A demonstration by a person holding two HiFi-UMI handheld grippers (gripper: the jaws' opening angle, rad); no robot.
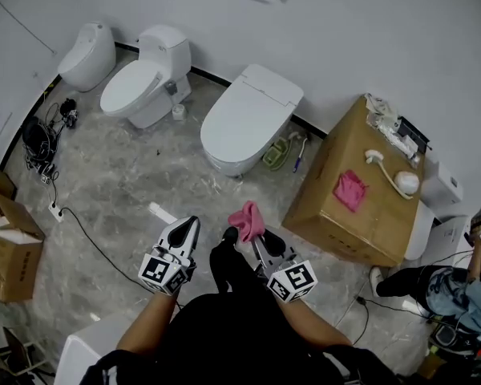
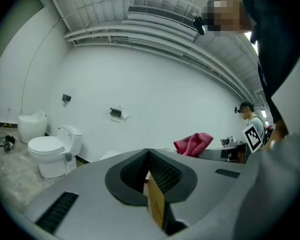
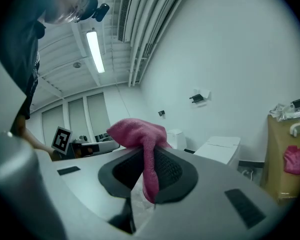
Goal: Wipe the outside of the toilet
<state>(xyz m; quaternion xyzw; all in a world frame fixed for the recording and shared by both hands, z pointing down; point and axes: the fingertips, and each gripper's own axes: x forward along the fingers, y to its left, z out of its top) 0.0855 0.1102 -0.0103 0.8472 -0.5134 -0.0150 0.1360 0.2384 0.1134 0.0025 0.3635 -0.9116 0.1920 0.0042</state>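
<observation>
Head view: right gripper (image 1: 255, 233) clamped on pink cloth (image 1: 247, 220), which is bunched at the jaw tips and sticks out past them. Left gripper (image 1: 191, 224) jaws pressed together, nothing between. Both are over the floor (image 1: 120, 183), well short of the nearest toilet (image 1: 248, 119), ahead by the wall, lid down. Second pink cloth (image 1: 349, 189) lies on cardboard box (image 1: 377, 223), right.

No legible words, brands, numbers or signs anywhere. Only black-and-white square code markers, without letters or digits, on the cubes of the left gripper (image 1: 191, 220) and right gripper (image 1: 255, 235).
</observation>
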